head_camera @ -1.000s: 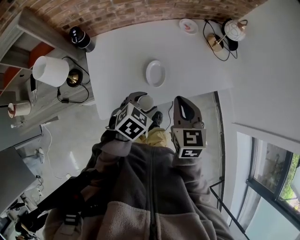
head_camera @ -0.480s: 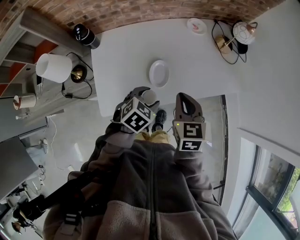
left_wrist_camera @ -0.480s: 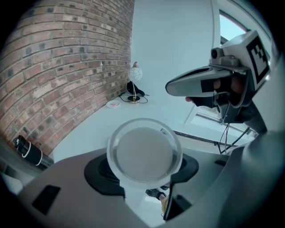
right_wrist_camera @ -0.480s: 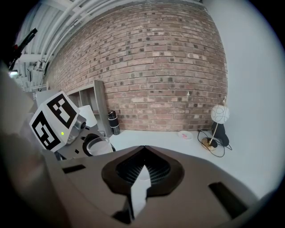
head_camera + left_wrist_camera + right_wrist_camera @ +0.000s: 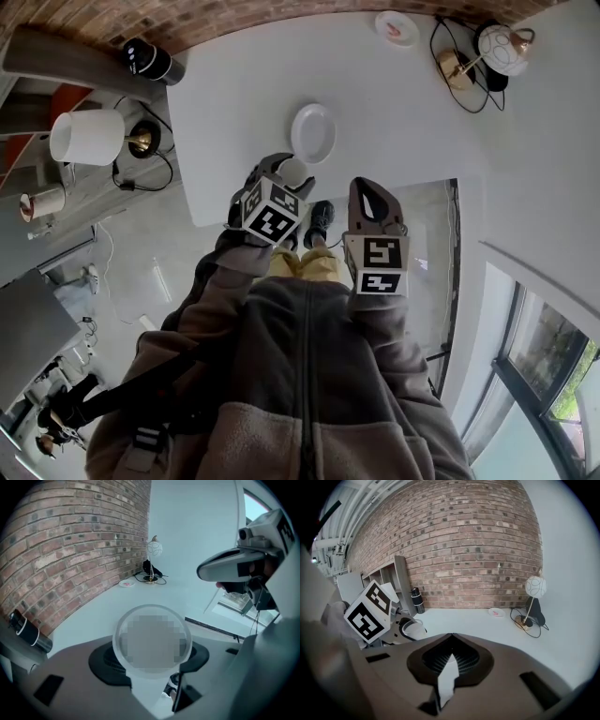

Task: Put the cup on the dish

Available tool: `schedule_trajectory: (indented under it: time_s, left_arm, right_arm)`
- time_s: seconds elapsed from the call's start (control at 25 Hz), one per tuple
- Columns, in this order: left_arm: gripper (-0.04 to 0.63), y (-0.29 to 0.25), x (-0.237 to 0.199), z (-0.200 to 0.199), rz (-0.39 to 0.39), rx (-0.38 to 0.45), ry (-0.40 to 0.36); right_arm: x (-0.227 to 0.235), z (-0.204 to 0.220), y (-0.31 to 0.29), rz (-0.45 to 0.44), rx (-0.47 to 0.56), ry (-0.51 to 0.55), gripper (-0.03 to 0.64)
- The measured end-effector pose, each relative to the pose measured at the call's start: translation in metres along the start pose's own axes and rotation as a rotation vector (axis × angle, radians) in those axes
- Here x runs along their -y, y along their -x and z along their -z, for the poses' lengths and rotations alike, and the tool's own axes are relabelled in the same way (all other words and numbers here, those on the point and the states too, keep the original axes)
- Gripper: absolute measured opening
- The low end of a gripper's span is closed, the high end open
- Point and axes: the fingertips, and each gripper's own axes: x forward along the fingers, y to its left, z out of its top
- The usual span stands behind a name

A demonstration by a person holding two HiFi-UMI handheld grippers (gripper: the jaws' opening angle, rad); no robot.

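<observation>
A white cup (image 5: 294, 172) sits between the jaws of my left gripper (image 5: 282, 169), which is shut on it just over the near edge of the white table (image 5: 234, 112). In the left gripper view the cup's round rim (image 5: 152, 616) fills the space between the two dark pads (image 5: 107, 660). The white dish (image 5: 313, 132) lies on the table just beyond the cup. My right gripper (image 5: 371, 199) hangs off the table to the right, shut with nothing in it. From the right gripper view (image 5: 451, 660) the left gripper's marker cube (image 5: 370, 611) and the cup (image 5: 414, 629) show at left.
A black bottle (image 5: 148, 60) stands at the table's far left corner. A small pink-marked saucer (image 5: 397, 27) and a globe lamp (image 5: 502, 47) with cables sit at the far right. A white lampshade (image 5: 87, 137) and shelves are left of the table, and a brick wall runs behind.
My left gripper has carried the cup forward from in front of the table's edge to just short of the dish. The right gripper has stayed about where it was.
</observation>
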Motion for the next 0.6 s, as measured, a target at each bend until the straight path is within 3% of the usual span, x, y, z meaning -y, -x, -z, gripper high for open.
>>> schedule_trajectory:
  time_s: [0.32,0.6]
  left_arm:
    - [0.258,-0.051,-0.027,-0.001,-0.061,0.015,0.052]
    - [0.258,-0.095,-0.036,0.01,-0.058,0.007,0.078]
  right_arm:
    - [0.008,0.015,-0.037,-0.042,-0.057,0.008,0.002]
    - [0.016,0.023,-0.06,-0.061,-0.091,0.011,0.002]
